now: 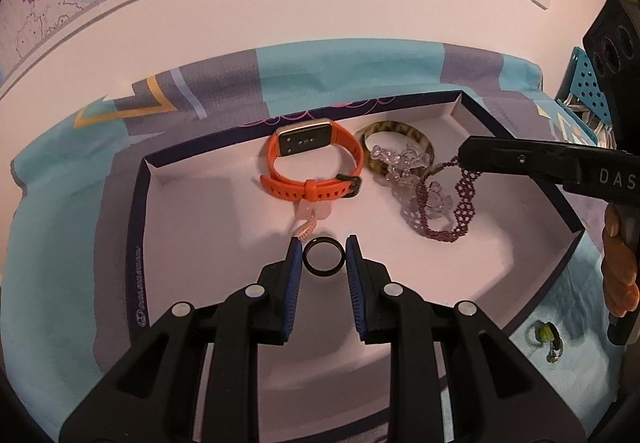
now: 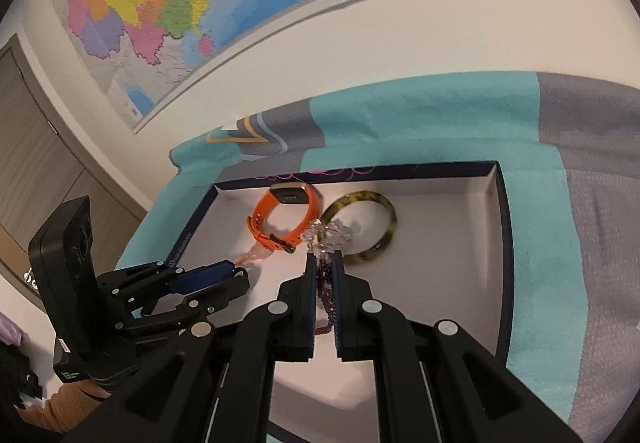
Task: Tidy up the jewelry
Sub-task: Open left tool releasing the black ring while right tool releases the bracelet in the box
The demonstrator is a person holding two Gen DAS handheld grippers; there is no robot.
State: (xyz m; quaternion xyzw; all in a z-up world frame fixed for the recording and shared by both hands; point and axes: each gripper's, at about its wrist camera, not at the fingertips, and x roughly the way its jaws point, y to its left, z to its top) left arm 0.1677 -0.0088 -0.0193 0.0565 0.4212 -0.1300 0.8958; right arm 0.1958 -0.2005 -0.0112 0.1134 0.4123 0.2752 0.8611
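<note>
- Nearest my left tool: a small black ring sits between the blue pads. The jaws are partly open; whether the pads actually touch the ring, I cannot tell. The ring appears to be at or just above the white floor of the box.
- My right tool is nearly closed on a purple beaded lace bracelet, pinching one end so the rest trails down onto the box floor, tangled with clear crystal beads.
- A shallow dark-rimmed cardboard box serves as the collecting tray on the tabletop cloth.
- Already inside, towards the far wall: an orange silicone-strap watch and, beside it, a tortoiseshell bangle. A pink beaded piece lies near the ring.
- Outside the box, a greenish earring-like item remains on the cloth; judged outstanding.
</note>
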